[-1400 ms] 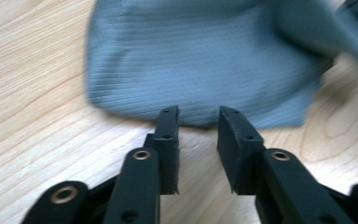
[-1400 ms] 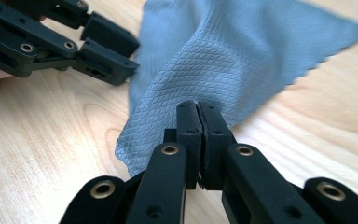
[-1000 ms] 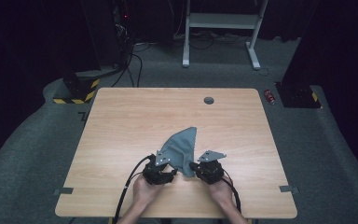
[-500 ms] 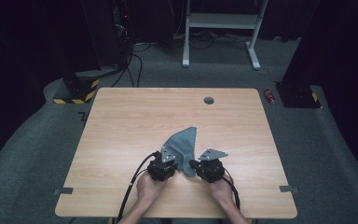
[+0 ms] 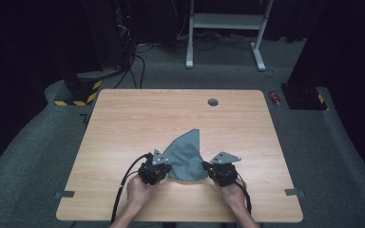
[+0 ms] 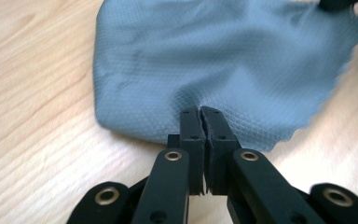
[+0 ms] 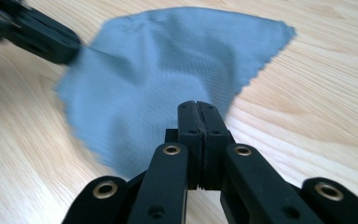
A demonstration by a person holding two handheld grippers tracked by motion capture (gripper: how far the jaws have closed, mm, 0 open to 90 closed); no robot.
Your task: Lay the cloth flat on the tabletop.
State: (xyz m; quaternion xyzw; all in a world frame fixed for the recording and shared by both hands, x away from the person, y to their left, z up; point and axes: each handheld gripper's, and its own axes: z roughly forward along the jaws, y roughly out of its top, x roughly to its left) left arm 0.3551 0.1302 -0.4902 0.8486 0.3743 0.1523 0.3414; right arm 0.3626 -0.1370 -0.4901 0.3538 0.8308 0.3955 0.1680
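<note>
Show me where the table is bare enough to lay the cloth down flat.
Bare table: the far half from the cloth to the hole, plus both side strips. Crowded at the near edge: left gripper and right gripper pinch the cloth.

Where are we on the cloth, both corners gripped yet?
Done: the right gripper is shut on the cloth's near edge, and the left gripper has just closed on its side, fabric puckered at the tips. In hand: the cloth hangs between the two, its far point lying on the table. Left: probably the fold or spread itself; none shows yet.
</note>
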